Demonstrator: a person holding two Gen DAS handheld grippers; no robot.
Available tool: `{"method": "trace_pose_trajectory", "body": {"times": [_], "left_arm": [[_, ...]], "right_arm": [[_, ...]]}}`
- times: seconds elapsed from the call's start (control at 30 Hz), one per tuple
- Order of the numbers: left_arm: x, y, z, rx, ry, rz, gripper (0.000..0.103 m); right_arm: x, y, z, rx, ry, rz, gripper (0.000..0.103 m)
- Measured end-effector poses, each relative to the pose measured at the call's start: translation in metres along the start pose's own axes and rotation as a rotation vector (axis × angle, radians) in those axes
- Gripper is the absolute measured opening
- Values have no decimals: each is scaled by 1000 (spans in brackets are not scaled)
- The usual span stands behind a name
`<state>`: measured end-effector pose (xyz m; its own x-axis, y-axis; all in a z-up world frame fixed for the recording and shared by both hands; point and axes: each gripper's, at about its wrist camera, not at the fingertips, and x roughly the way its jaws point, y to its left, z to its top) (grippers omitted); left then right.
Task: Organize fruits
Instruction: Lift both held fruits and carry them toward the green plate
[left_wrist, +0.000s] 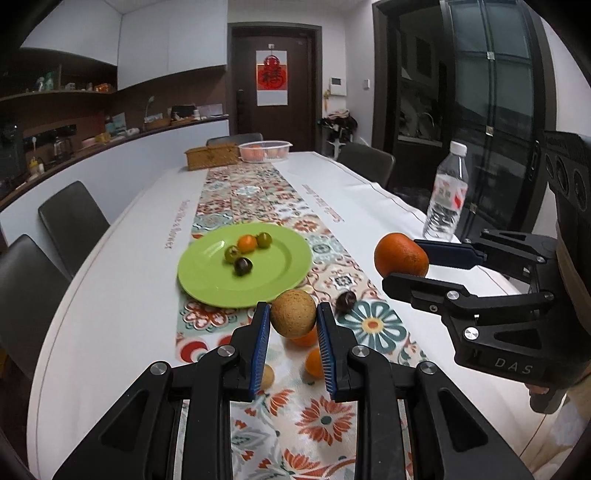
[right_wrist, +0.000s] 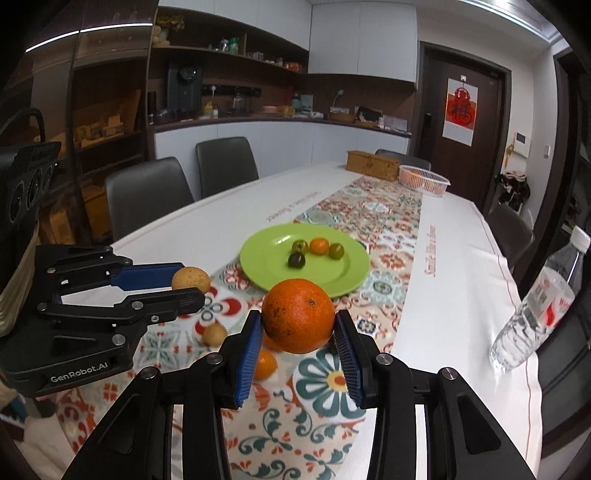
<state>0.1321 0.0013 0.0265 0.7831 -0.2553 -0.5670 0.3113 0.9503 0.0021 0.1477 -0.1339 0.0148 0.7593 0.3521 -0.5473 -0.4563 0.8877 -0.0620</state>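
My left gripper (left_wrist: 293, 318) is shut on a tan round fruit (left_wrist: 293, 313) and holds it above the patterned runner, just short of the green plate (left_wrist: 207, 275). My right gripper (right_wrist: 298, 325) is shut on a large orange (right_wrist: 298, 320), also held above the runner near the plate (right_wrist: 266, 266). The plate carries several small fruits: two green, one orange (left_wrist: 246, 243), one dark (left_wrist: 243, 266). Small oranges (left_wrist: 314, 363), a small tan fruit (right_wrist: 214, 334) and a dark fruit (left_wrist: 345, 297) lie on the runner under the grippers.
A water bottle (left_wrist: 446, 195) stands at the table's right edge. A wicker box (left_wrist: 211, 156) and a clear tub of oranges (left_wrist: 264, 150) stand at the far end. Grey chairs (left_wrist: 70, 221) line both sides of the table.
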Motion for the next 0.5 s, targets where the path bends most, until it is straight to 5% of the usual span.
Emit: {"method": "trace_pose_trajectory", "body": {"times": [0.5], "left_arm": [[29, 33, 35, -54, 3, 12, 26]], "right_arm": [[38, -15, 37, 83, 1, 26, 41]]}}
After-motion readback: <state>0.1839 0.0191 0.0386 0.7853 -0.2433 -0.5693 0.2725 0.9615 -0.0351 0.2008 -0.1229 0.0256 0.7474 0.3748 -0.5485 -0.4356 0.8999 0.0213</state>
